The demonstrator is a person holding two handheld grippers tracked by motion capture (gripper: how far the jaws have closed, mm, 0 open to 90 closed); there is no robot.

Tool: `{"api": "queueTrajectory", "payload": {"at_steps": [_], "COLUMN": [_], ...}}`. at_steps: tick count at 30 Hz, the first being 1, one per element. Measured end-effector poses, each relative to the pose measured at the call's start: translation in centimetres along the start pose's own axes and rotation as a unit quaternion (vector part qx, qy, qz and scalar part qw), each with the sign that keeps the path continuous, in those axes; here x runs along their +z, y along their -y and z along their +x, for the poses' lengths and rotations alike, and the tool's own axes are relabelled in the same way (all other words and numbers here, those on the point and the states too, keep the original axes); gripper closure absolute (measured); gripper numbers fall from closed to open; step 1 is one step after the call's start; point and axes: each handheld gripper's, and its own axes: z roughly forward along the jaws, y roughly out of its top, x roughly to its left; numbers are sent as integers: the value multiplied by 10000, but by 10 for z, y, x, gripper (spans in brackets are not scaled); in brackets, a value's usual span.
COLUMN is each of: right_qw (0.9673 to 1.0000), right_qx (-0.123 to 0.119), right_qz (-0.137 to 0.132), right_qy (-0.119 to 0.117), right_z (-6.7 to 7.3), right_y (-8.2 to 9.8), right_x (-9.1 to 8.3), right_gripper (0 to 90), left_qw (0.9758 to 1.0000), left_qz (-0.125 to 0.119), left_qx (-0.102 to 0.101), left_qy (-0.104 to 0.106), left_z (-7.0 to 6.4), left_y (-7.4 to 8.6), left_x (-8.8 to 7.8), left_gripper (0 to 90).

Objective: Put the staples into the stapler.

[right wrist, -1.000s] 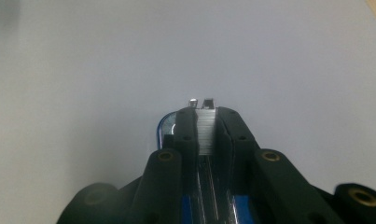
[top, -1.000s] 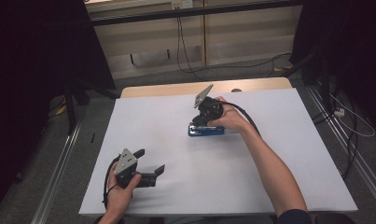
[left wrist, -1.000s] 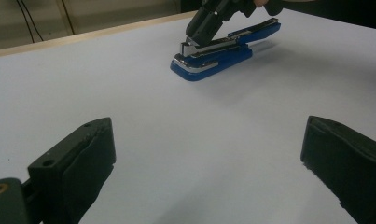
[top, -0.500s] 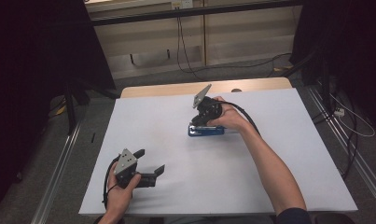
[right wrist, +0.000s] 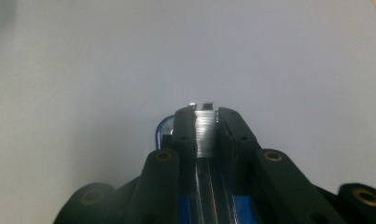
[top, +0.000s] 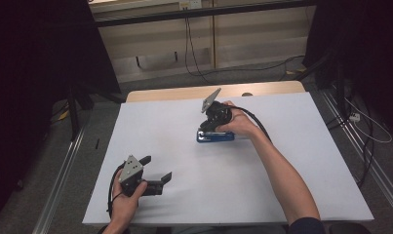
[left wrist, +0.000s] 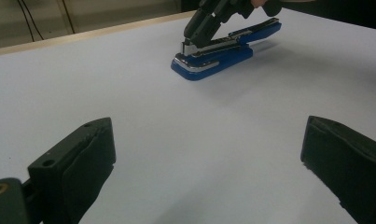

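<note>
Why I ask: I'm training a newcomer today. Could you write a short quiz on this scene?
1. True or false: the left tongs are shut on the blue stapler.
2. What do the right tongs grip? A) a pen B) a strip of staples C) a cable
3. Fill in: the stapler lies opened on the white ___.

Key:
1. False: they stand open, well apart from it.
2. B
3. table
</note>
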Motion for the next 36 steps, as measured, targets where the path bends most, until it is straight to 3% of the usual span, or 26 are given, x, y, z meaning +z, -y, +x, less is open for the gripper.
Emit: {"api": "queueTrajectory", "payload": {"at_steps": [8, 20, 27, 30, 36], "right_qw": [9998, 9996, 9981, 9957, 9917], "right_qx": [187, 251, 548, 840, 1056], "right_qz": [-83, -92, -220, -280, -526], "right_qy": [48, 59, 197, 270, 521], "right_z": [-2, -2, -3, -3, -4], "right_y": [2, 3, 8, 11, 15], "right_x": [-1, -5, -5, -6, -12], "right_gripper": [704, 678, 522, 445, 349], "left_qw": [10000, 10000, 10000, 10000, 10000], "left_qz": [-32, -12, -9, -2, 4], "left_qx": [-30, -20, -13, -30, -7], "left_qy": [12, 6, 2, -4, 2], "left_z": [0, 0, 0, 0, 0], "left_y": [0, 0, 0, 0, 0], "left_x": [0, 0, 1, 1, 2], "left_gripper": [33, 33, 33, 33, 33]}}
